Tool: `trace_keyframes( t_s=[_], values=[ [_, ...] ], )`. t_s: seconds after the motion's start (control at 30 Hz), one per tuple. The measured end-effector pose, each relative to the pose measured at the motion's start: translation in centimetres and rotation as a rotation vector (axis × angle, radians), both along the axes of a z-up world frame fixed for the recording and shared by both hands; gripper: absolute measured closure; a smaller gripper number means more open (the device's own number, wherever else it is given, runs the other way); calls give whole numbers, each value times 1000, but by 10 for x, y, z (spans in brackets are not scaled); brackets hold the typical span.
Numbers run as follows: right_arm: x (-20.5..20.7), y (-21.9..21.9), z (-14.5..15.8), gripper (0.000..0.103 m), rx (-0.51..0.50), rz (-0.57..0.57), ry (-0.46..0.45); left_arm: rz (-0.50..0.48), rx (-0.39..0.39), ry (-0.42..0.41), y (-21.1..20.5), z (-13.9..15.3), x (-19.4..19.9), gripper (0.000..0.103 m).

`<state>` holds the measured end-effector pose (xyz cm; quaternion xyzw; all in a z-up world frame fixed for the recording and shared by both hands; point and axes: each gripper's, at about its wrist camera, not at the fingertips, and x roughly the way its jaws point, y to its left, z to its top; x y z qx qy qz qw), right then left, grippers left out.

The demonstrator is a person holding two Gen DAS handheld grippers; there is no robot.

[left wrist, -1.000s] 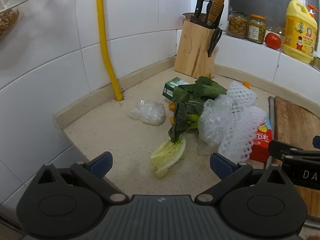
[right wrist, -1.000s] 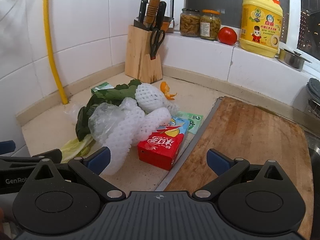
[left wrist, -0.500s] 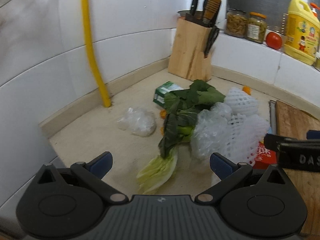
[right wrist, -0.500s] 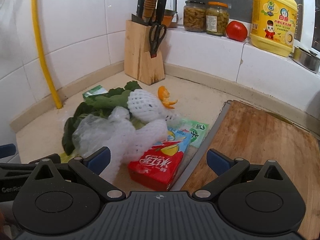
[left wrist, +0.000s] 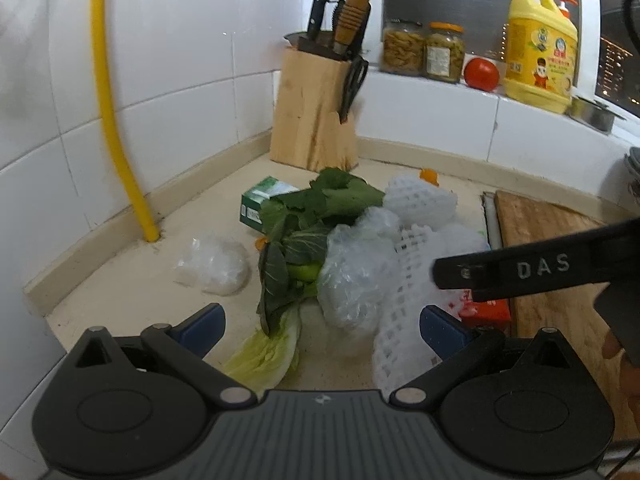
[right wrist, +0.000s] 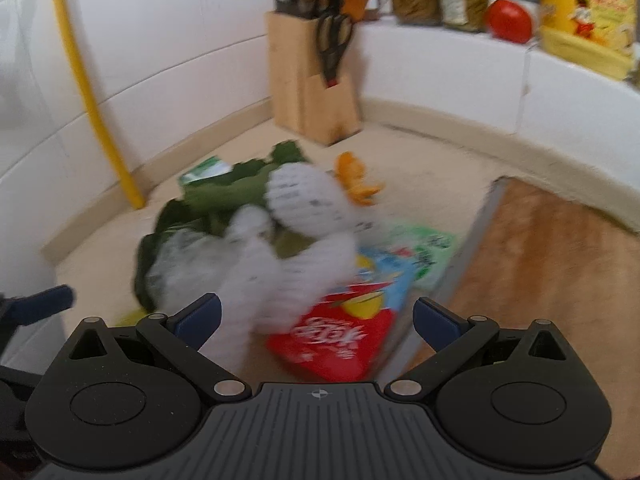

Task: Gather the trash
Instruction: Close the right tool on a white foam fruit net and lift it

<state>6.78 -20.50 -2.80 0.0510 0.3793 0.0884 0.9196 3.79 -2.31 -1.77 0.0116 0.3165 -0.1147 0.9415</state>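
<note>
Both of my tongs hang over the kitchen counter (left wrist: 132, 292) with their fingers spread wide and nothing between them. My left gripper (left wrist: 320, 322) sits low at the counter's near edge; its blue fingertips (left wrist: 202, 326) frame the pale cabbage leaf (left wrist: 268, 354) and the lower end of the white foam fruit net (left wrist: 400, 312). My right gripper (right wrist: 316, 316) faces the same pile from the other side, its view blurred, with the red carton (right wrist: 338, 338) lying on the counter between its open tips. From the left camera, one black finger of the right tool crosses the frame above that carton.

The trash lies heaped in the counter's corner. Dark green vegetable leaves (left wrist: 304, 236) run from the cabbage leaf back toward a small green box (left wrist: 264, 204). A crumpled clear plastic bag (left wrist: 356, 276) rests against the leaves and the foam net. A second clear plastic wad (left wrist: 212, 264) sits apart, near the foot of the yellow pipe (left wrist: 116, 120). A piece of orange peel (right wrist: 354, 180) lies just behind the foam net, and a light green wrapper (right wrist: 428, 248) lies flat beside the wooden cutting board (right wrist: 540, 260). A knife block (left wrist: 316, 116) stands against the back wall.
</note>
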Motion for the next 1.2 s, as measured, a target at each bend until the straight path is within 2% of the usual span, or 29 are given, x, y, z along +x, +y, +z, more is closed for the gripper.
trace_keyframes(
  t_s=[0.23, 0.37, 0.47, 0.53, 0.57, 0.67, 0.77, 0.9, 1.03, 1.13, 1.2],
  values=[
    [9, 13, -5, 5, 17, 73, 27, -31, 1, 16, -1, -6, 1, 5],
    [15, 11, -8, 16, 71, 79, 69, -49, -14, 29, -3, -9, 0, 5],
    [15, 12, -10, 19, 91, 83, 85, -55, -27, 46, -6, -12, -1, 5],
    [14, 15, -12, 26, 102, 102, 100, -58, -48, 71, -6, -15, 0, 5],
    [13, 17, -12, 34, 109, 116, 109, -63, -59, 83, -7, -17, 0, 5],
    [10, 22, -11, 38, 95, 138, 106, -70, -62, 95, -9, -22, -4, 5],
    [8, 22, -8, 50, 115, 144, 119, -58, -67, 98, -6, -23, -7, 5],
    [0, 29, -5, 52, 85, 187, 84, -44, -87, 114, -3, -26, -8, 5],
    [-1, 36, -9, 54, 104, 222, 113, -14, -83, 108, 0, -28, -9, 5],
    [1, 39, -13, 49, 94, 242, 144, -4, -119, 130, 5, -31, -7, 5],
    [1, 40, -16, 50, 107, 249, 169, 2, -125, 147, 6, -34, -6, 5]
  ],
)
